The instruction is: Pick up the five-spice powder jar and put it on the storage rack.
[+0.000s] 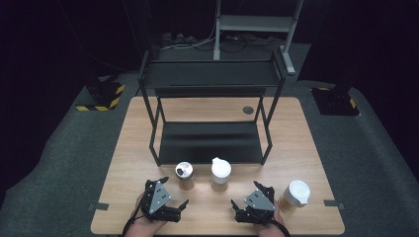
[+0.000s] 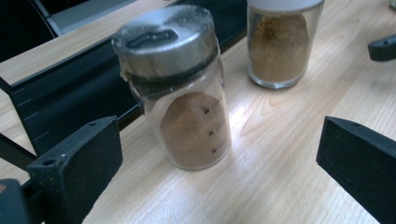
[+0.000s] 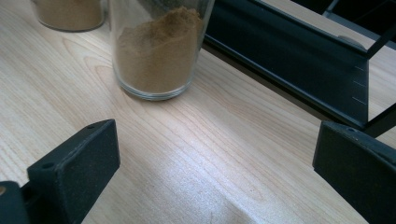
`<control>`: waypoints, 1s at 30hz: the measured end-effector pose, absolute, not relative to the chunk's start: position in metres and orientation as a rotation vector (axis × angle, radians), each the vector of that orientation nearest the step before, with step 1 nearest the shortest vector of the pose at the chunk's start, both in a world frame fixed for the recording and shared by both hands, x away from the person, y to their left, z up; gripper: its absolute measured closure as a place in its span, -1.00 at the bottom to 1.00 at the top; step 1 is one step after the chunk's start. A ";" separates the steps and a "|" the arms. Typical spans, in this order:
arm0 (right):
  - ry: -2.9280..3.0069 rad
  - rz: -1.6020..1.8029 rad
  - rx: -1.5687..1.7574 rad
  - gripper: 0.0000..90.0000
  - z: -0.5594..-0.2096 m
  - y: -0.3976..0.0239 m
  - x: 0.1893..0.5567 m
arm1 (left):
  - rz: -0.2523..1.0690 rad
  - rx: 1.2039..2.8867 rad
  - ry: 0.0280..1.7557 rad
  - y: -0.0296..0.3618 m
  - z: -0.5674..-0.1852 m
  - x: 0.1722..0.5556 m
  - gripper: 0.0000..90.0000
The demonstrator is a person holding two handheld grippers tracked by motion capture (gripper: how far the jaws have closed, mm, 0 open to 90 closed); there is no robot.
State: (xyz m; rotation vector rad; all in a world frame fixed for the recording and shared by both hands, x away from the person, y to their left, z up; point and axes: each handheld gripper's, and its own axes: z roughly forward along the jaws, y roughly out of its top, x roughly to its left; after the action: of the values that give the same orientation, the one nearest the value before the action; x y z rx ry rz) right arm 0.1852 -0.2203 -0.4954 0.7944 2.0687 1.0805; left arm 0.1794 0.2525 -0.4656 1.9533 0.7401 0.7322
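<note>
Ahead of left gripper (image 1: 174, 195): metal-lidded spice jar (image 2: 180, 88), upright | jaws spread, nothing held | right gripper (image 1: 245, 205) spread, farther off.

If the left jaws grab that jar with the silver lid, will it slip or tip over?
The silver-lidded jar looks like smooth clear glass, so it may slip in a loose grip and could break if dropped. It is tall and narrow, so a push near the lid might tip it. The brown powder sits low, which probably steadies it.
</note>
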 end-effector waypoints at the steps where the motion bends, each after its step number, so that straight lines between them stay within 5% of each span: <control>1: 2.069 1.080 0.794 -1.00 -0.495 -0.220 0.185 | 0.732 1.953 0.740 0.252 -0.466 0.179 -0.99; 30: 2.074 1.088 0.796 -1.00 -0.495 -0.222 0.186 | 0.677 1.882 0.805 0.252 -0.453 0.210 -0.99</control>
State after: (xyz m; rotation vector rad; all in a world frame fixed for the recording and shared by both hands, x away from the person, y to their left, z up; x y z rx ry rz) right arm 0.1859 -0.2216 -0.4951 0.7960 2.0738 1.0878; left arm 0.2095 0.2517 -0.4530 1.8820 0.8052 0.6774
